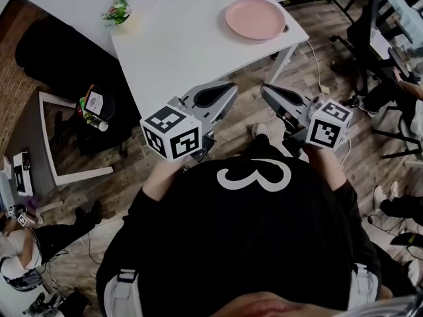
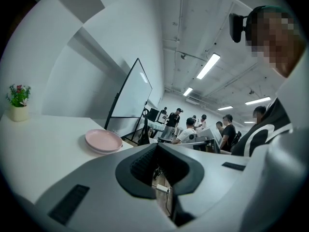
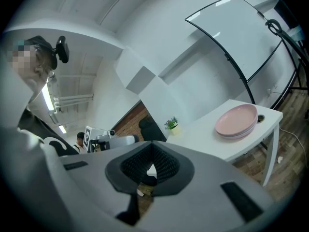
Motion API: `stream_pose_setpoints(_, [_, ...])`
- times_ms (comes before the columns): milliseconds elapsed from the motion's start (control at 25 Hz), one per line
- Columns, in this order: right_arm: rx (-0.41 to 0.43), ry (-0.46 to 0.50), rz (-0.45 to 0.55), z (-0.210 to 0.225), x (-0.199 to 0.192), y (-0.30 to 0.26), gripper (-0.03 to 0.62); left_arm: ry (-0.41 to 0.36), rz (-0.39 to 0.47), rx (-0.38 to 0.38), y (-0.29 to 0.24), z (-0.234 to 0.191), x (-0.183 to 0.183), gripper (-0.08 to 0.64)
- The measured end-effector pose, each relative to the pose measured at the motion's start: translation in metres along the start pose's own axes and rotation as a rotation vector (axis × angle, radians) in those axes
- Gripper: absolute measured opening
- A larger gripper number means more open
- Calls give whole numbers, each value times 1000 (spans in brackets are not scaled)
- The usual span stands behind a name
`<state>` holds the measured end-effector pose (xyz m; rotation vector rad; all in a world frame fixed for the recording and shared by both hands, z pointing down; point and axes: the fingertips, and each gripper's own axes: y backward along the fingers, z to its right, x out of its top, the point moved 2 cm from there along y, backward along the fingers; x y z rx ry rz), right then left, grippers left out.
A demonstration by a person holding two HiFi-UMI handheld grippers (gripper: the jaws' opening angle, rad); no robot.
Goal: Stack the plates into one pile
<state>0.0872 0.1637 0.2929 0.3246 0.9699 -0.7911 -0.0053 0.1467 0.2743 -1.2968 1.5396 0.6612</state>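
Observation:
A pile of pink plates (image 1: 255, 18) rests near the far right corner of the white table (image 1: 178, 45). The same pile shows in the left gripper view (image 2: 103, 141) and in the right gripper view (image 3: 236, 121). My left gripper (image 1: 231, 87) is held off the table's near edge, above the floor, jaws shut with nothing between them (image 2: 158, 147). Beside it, my right gripper (image 1: 264, 90) is also shut and empty (image 3: 152, 147). Both point toward the table and stay well short of the plates.
A small potted plant (image 1: 117, 10) stands at the table's far left. A whiteboard on a stand (image 3: 231, 33) is beyond the table. Several people (image 2: 193, 127) sit at desks further off. Black chairs (image 1: 66, 58) stand at the left, on the wooden floor.

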Motion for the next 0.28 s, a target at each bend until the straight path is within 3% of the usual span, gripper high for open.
stream_pose_setpoints(280, [8, 12, 2, -3, 8, -2, 23, -8, -2, -5, 0, 1, 5, 16])
